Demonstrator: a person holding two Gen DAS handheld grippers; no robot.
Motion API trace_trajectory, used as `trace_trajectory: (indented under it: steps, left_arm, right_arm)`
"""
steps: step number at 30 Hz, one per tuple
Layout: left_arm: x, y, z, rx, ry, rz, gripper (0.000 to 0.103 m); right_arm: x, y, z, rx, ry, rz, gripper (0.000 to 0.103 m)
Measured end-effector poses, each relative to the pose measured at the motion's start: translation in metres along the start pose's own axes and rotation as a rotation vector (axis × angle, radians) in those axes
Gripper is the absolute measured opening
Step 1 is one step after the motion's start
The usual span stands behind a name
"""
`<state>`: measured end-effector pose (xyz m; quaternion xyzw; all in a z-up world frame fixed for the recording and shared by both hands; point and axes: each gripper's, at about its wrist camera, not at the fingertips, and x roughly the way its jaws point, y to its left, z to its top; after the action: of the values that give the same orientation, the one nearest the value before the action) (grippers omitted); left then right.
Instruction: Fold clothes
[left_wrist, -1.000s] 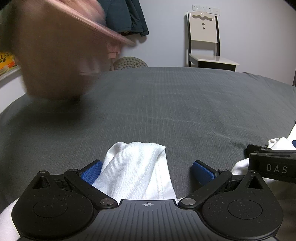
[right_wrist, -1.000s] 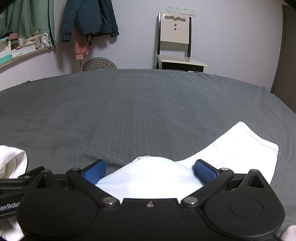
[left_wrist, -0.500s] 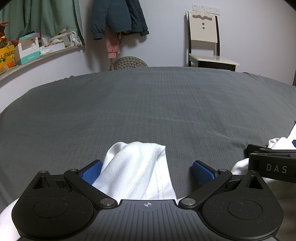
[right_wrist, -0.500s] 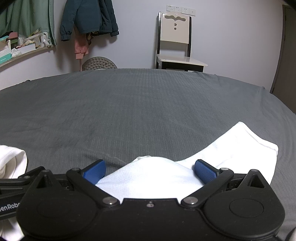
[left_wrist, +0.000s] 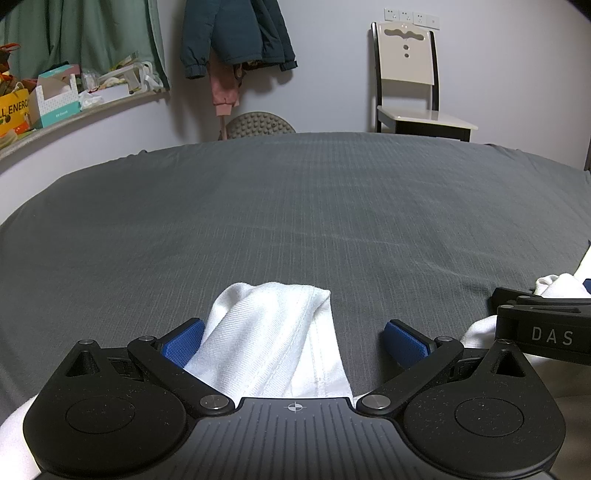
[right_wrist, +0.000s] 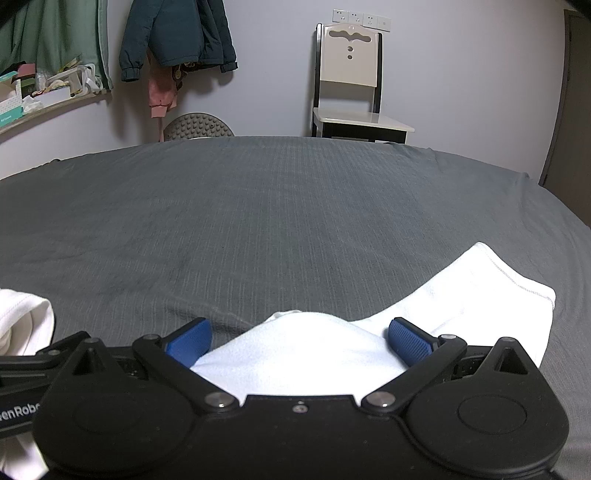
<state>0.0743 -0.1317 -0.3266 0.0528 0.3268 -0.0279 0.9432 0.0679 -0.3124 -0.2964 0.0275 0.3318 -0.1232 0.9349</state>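
- My left gripper (left_wrist: 293, 343) stood wide open, gripping nothing; a fold of the white garment (left_wrist: 273, 332) lay between its blue fingers (left_wrist: 184, 341).
- My right gripper (right_wrist: 299, 341) stood equally wide open over a bunched part of the garment (right_wrist: 306, 350).
- The garment rested at the near edge of the grey sheet (left_wrist: 295, 221); a sleeve (right_wrist: 498, 280) extended right.
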Motion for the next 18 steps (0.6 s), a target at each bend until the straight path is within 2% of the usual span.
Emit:
trace_trajectory:
  steps: [18]
  left_arm:
    - [0.0010,-0.0011,-0.0001,0.000,0.000,0.000,0.103]
  right_arm:
    - [0.0005,-0.0006,0.0002,0.000,0.000,0.000,0.103]
